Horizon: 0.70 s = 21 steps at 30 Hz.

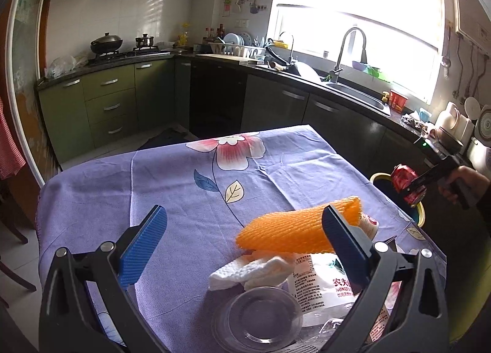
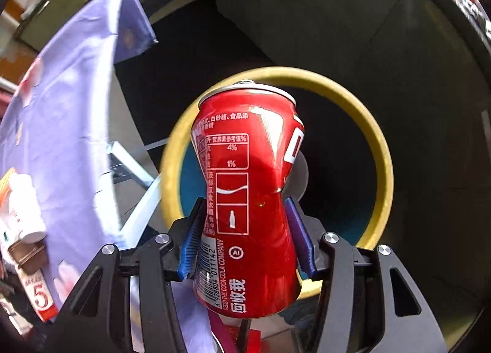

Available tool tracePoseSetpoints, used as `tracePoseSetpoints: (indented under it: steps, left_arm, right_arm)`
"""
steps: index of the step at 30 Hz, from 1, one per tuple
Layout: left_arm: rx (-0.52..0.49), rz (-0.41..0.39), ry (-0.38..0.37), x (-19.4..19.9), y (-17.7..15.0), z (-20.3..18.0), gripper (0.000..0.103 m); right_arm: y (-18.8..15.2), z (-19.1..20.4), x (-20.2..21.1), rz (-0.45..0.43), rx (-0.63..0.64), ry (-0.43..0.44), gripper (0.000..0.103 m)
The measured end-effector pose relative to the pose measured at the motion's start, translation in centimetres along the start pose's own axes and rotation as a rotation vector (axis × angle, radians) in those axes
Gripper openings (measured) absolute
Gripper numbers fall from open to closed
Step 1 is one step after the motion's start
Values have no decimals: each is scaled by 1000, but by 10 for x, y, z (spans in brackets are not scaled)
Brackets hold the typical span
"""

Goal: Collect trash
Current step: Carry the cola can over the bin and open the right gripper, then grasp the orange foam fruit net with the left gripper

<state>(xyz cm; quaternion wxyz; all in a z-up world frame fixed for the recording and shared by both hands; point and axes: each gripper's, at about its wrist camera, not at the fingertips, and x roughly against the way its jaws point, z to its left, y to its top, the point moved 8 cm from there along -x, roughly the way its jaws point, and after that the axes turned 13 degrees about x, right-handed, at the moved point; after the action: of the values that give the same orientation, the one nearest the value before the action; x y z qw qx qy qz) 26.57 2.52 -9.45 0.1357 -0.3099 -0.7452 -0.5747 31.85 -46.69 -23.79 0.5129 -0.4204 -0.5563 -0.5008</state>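
Observation:
My right gripper (image 2: 245, 233) is shut on a dented red cola can (image 2: 245, 193) and holds it over the open mouth of a yellow-rimmed bin (image 2: 380, 150). In the left wrist view the can (image 1: 405, 181) and bin rim (image 1: 379, 175) show past the table's right edge. My left gripper (image 1: 242, 242) is open and empty above the table. Between its fingers and just ahead lie an orange foam net (image 1: 288, 230), a white paper towel (image 1: 248, 270), a clear plastic lid (image 1: 260, 316) and a crumpled water-bottle label (image 1: 325, 285).
The table wears a purple flowered cloth (image 1: 172, 187). Green kitchen cabinets (image 1: 107, 101), a stove and a sink (image 1: 356, 92) run along the far walls. A small white bottle (image 2: 24, 209) and a printed packet (image 2: 36, 291) lie at the table's edge.

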Motion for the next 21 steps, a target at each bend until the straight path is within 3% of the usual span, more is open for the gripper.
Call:
tracePoseSetpoints:
  steps: [3,15,19,21]
  left_arm:
    - [-2,-1,-4,1,0,-1,96]
    - [-67,-26,-58,19,1,-23,96]
    - [-163,14,-125,27,-9,-53,96]
    - [-243,42,-108,23,-18,-68,96]
  right_arm:
    - [2,-6,-11,1,-22,-16,67]
    - [-22,30,24,-94,36,11,67]
    - [-36,37,33,-116,61,12,67]
    - [-38,40,37,-131,67,21,67]
